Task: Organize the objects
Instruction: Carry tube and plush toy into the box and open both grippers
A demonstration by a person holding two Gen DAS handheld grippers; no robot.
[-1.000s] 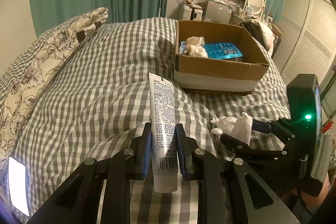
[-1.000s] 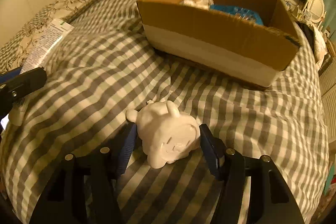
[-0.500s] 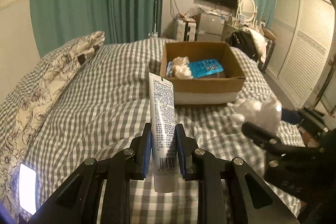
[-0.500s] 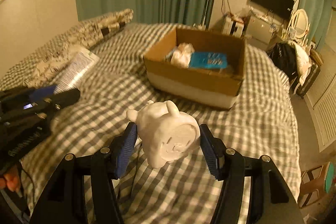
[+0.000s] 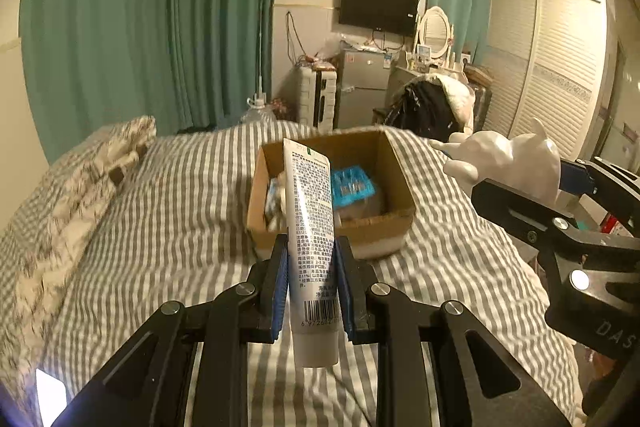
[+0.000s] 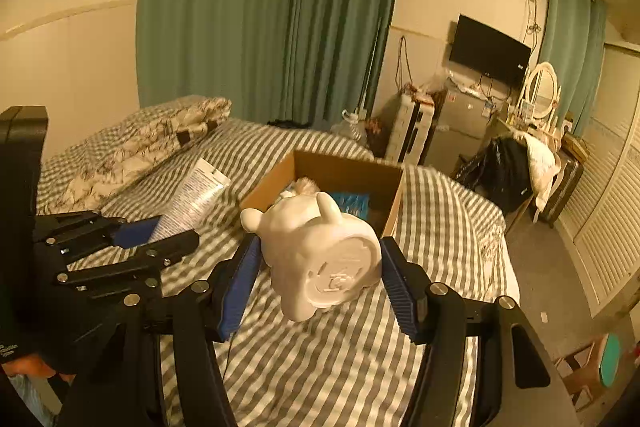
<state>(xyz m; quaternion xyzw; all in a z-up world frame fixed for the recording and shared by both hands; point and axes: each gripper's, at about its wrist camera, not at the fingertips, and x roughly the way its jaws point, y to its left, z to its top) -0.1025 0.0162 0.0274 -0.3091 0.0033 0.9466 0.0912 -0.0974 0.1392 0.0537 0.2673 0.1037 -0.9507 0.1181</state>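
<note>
My left gripper (image 5: 312,287) is shut on a white printed tube (image 5: 310,227), held upright well above the bed. My right gripper (image 6: 320,275) is shut on a white animal figurine (image 6: 320,251), also lifted. The figurine shows at the right of the left wrist view (image 5: 508,159); the tube shows at the left of the right wrist view (image 6: 196,199). An open cardboard box (image 5: 384,223) sits on the checked bed ahead, holding a blue pack (image 5: 352,185) and pale crumpled items. It also shows in the right wrist view (image 6: 344,167).
A grey-checked bed cover (image 5: 180,227) spreads below. A floral pillow (image 5: 72,187) lies at the left. Green curtains, a TV (image 5: 378,7), a fridge, a chair with clothes and a white wardrobe (image 5: 560,67) stand beyond the bed.
Both grippers have risen high above the bed with their objects. The figurine was lifted off the cover. The box now looks smaller and farther below.
</note>
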